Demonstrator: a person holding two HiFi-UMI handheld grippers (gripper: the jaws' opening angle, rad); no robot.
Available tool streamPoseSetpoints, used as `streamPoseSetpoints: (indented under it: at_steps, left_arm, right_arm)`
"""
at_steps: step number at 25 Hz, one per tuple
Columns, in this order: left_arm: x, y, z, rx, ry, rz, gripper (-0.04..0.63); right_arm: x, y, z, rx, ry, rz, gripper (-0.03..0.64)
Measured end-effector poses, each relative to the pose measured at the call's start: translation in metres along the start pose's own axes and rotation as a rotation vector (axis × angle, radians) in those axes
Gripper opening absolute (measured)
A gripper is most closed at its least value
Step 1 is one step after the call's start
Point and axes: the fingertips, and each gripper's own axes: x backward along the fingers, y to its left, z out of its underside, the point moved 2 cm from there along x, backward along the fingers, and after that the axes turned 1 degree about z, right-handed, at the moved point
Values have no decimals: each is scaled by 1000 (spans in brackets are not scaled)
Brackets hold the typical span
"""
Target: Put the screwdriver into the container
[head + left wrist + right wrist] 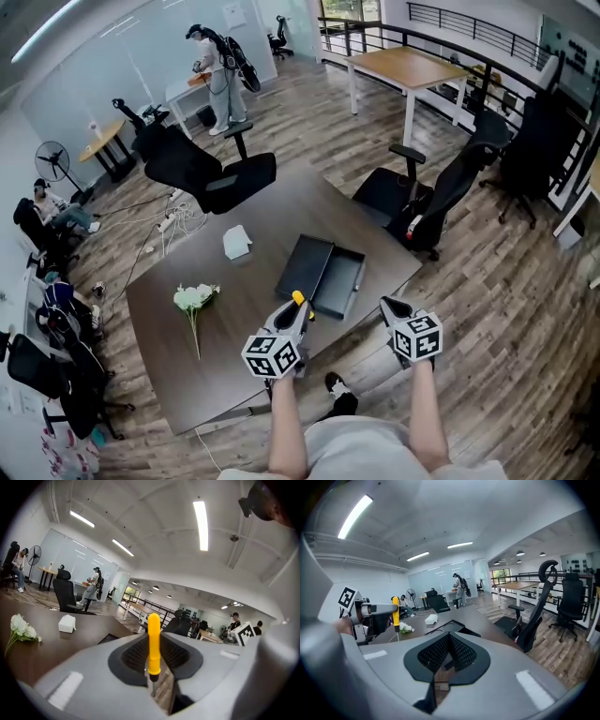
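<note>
Left gripper (154, 660): clamped on the screwdriver (153, 641). Pads closed on the lower end of the yellow handle, handle standing upright above the jaws, thin metal shaft pointing down between them.

Screwdriver position, head view: held in the air above the near edge of the desk (164, 314), just beside the near left corner of the container (345, 281), not inside it.

Container: black, shallow, open at the top, lying flat on the desk. Flat black lid (302, 265) lying against its left side.

Right gripper (448, 651): jaws pressed together, nothing between them. Held in the air near the desk's near edge, to the right of the container.

Also on the desk: white flowers (194, 298) to the left and a small white box (236, 242) beyond them, both well apart from the container. Black office chair (211, 173) at the far side of the desk.
</note>
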Motion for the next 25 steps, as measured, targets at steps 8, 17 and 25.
streamPoseSetpoints:
  at_steps: [8, 17, 25]
  left_arm:
    - [-51, 68, -17, 92, -27, 8, 129]
    - [-83, 92, -2, 111, 39, 11, 129]
    - [-116, 93, -4, 98, 34, -60, 129]
  right_arm:
    - [-79, -17, -19, 14, 80, -29, 3]
    - [-125, -37, -23, -6, 116, -43, 2]
    - [-173, -50, -24, 52, 164, -180, 2]
